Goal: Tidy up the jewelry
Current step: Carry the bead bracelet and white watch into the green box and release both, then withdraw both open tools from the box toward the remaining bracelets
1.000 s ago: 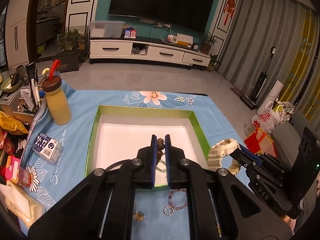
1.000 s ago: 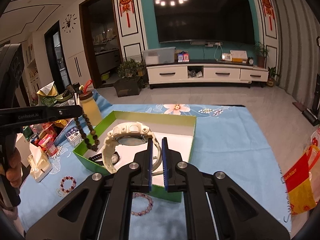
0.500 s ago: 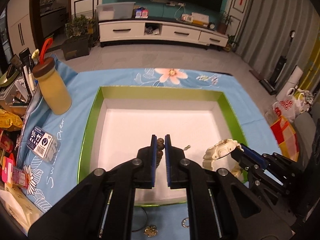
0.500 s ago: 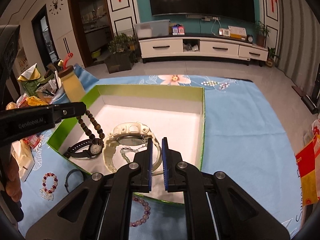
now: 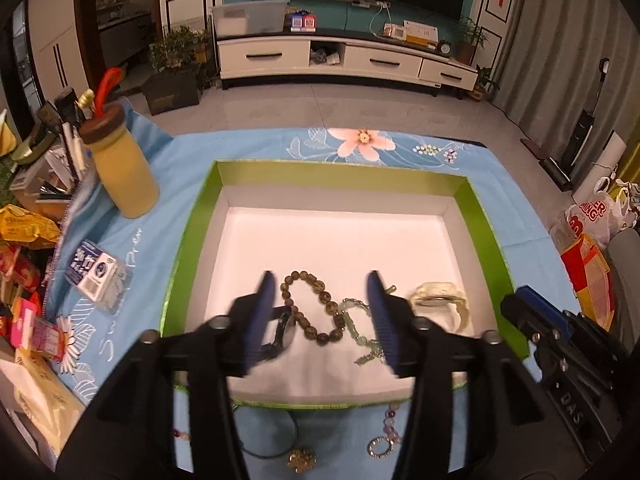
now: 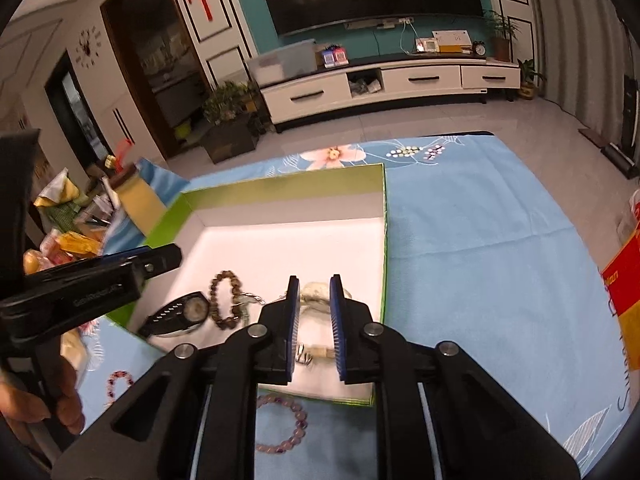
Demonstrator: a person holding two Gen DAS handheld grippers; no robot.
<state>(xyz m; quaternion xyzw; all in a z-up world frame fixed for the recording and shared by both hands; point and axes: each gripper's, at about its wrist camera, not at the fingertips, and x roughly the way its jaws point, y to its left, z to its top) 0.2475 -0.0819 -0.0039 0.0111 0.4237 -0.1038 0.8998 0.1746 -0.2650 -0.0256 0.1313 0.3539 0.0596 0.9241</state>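
My left claw (image 5: 322, 312) has just been spreading and stands wide above the brown bead bracelet (image 5: 310, 306), now lying free in the green box (image 5: 340, 172). My right claw (image 6: 315, 312) has just been parting too, around the cream watch (image 6: 316, 294), seemingly released there. A black watch (image 6: 180, 314) and pale green chain (image 5: 358, 330) are in; the purple bracelet (image 6: 282, 424) and other pieces on the bench remain.

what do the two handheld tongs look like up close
Both the left tongs and right tongs are matte black plastic linkages with silver pivot bolts and flat blue ribbed pads. White lettering marks their sides. No cables or sleeves show.
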